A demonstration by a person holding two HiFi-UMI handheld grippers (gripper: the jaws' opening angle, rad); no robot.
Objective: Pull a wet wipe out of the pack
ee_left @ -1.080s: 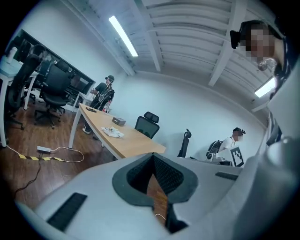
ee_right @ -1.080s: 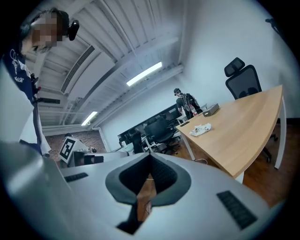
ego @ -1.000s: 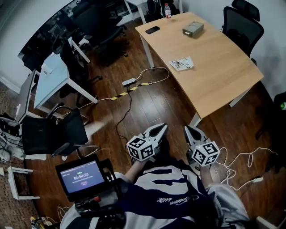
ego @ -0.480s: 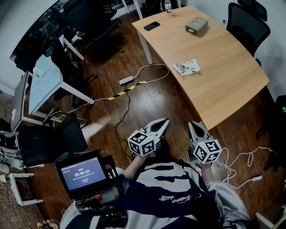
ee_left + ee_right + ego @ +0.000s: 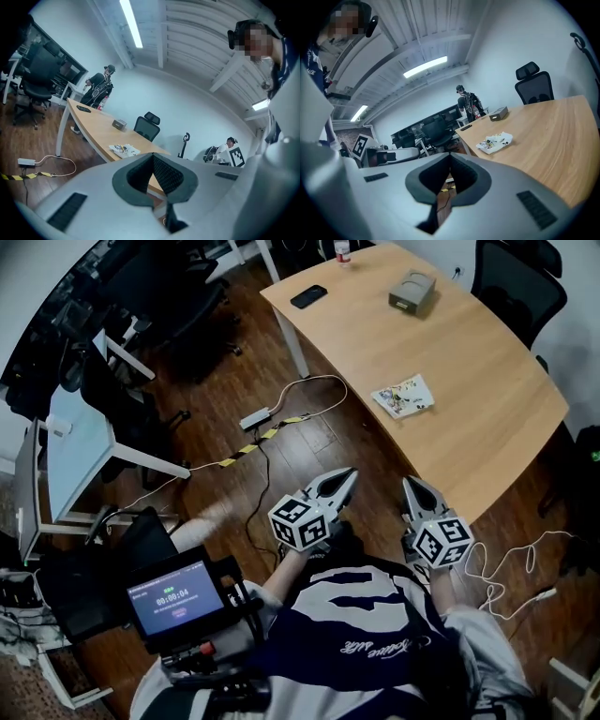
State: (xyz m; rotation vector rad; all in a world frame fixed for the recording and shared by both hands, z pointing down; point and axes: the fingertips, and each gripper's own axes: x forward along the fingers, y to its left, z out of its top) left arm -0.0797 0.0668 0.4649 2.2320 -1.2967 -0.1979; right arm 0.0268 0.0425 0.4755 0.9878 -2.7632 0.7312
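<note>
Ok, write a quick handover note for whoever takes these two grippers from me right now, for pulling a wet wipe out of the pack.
Left gripper: shut, empty, held out in front of the body above the floor.
Right gripper: shut, empty, beside the left one.
Wet wipe pack: lying flat on the wooden table, ahead of both grippers, untouched.
Done: nothing yet, no wipe is out.
Left: get to the table, probably steady the pack with one gripper, then pinch a wipe with the other and pull it out.
</note>
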